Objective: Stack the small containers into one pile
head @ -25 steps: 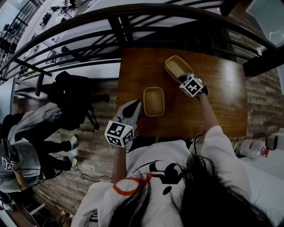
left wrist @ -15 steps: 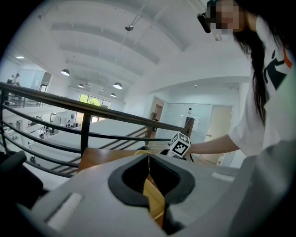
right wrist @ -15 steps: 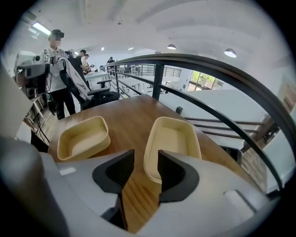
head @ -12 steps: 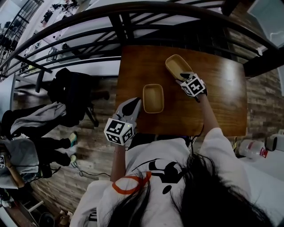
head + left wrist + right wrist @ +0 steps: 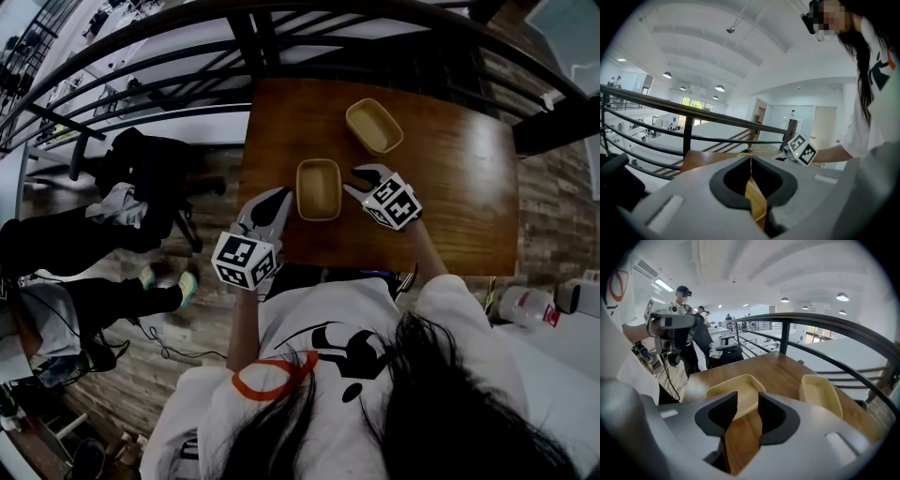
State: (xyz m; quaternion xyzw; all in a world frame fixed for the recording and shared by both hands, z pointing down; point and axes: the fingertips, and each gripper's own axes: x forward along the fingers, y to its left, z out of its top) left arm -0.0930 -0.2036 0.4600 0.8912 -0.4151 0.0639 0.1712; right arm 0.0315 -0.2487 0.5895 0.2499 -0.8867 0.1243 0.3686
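Wooden desk (image 5: 450, 187) beside a black railing (image 5: 784, 338) carries two small tan containers: near container (image 5: 319, 188) mid-desk, and far container (image 5: 375, 126) behind it to the right, apart and not stacked. Two tools: left tool (image 5: 276, 202) is clenched on nothing at the desk's near edge, just left of the near container, while right tool (image 5: 352, 180) is released with a clear gap, empty, tips just right of the near container. Half a second ago the right tool was at the far container's rim and has since pulled back off it, with the left tool roughly where it was.
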